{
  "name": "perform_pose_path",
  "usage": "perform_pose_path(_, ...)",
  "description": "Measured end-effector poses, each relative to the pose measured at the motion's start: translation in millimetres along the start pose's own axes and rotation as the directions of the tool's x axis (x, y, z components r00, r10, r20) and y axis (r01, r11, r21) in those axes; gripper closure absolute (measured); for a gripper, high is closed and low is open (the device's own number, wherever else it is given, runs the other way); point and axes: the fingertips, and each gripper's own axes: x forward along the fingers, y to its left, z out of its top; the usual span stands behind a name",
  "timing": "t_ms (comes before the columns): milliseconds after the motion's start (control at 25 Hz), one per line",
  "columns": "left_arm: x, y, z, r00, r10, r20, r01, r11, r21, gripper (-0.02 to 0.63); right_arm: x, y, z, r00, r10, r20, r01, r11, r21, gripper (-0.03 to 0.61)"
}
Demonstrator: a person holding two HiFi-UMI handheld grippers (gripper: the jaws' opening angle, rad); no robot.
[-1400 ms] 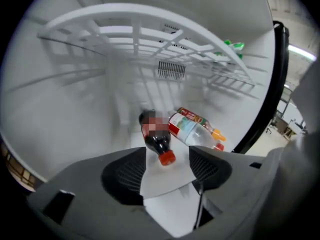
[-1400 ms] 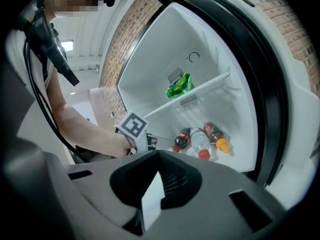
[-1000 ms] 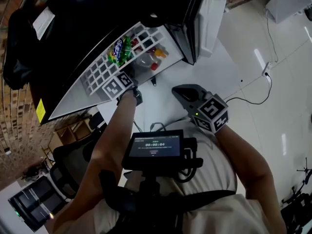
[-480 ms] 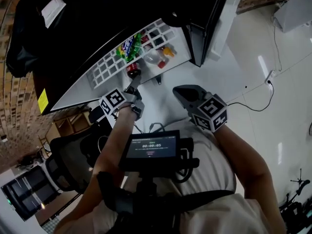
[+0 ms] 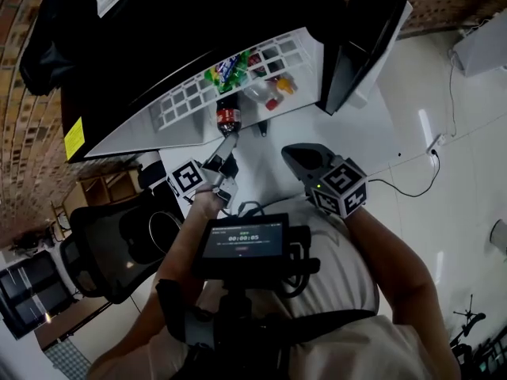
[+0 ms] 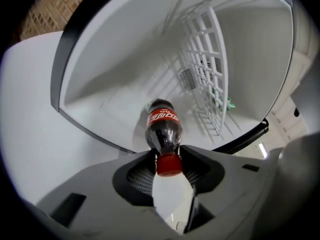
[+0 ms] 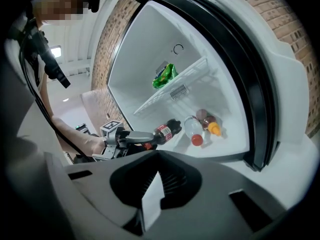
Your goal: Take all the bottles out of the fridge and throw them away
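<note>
Head view: fridge (image 5: 135, 125) open, door (image 5: 364, 38) swung out at right. Left gripper (image 5: 227, 139) at the front edge of the fridge floor, clenched on the cap end of the cola bottle (image 5: 227, 117). The bottle's body points into the fridge. Clear bottle (image 5: 257, 93) and orange-cap bottle (image 5: 281, 84) lie further in, toward the door-side edge. Green pack (image 5: 226, 70) on the wire shelf (image 5: 182, 101). Right gripper (image 5: 299, 155) outside the fridge, over the floor (image 5: 412, 133), well apart from the bottles.

Left gripper view: jaws clamped on the cola's neck, with the red cap (image 6: 169, 165) between them. Cola lies level, bottom toward the back wall. Can't tell if it touches the fridge floor. Shelf at right.

Right gripper view: jaws together, nothing between them. Ahead, the left gripper holds the cola at the floor's front edge. Clear bottle and orange-cap bottle lie side by side just right of it, near the front right corner. Green pack sits on the shelf above.
</note>
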Motion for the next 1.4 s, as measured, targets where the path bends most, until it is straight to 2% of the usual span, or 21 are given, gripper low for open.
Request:
perform_pose_path(160,-19,-5,-10,0.998,-0.066,-0.01,0.066,0.998,-0.019,0.446,7,10,-2,0.999,0.026,-0.021,-0.027,0.999,-0.018,0.577)
perform_pose_path(400,-55,-7,-28,0.995,-0.104,0.005,0.104,0.995,-0.001,0.446,20,23,0,0.994,0.086,-0.062,-0.091,0.993,-0.078,0.577)
perform_pose_path(680,-92,-16,-38,0.982,-0.16,0.099,0.165,0.986,-0.036,0.446,45,55,3,0.971,0.199,-0.133,-0.221,0.96,-0.173,0.577)
perform_pose_path(880,-125,-20,-39,0.958,-0.206,0.201,0.223,0.973,-0.062,0.446,64,77,5,0.946,0.274,-0.176,-0.307,0.93,-0.202,0.577)
perform_pose_path(1000,-148,-17,-42,0.949,-0.189,0.252,0.214,0.974,-0.076,0.446,75,91,4,0.926,0.314,-0.21,-0.355,0.913,-0.201,0.577)
perform_pose_path(1200,-180,8,-46,0.939,-0.109,0.327,0.153,0.982,-0.112,0.446,93,110,-4,0.893,0.37,-0.256,-0.423,0.884,-0.201,0.577)
perform_pose_path(1400,-207,26,-47,0.919,-0.1,0.381,0.148,0.984,-0.098,0.446,111,128,-20,0.868,0.397,-0.297,-0.467,0.855,-0.223,0.577)
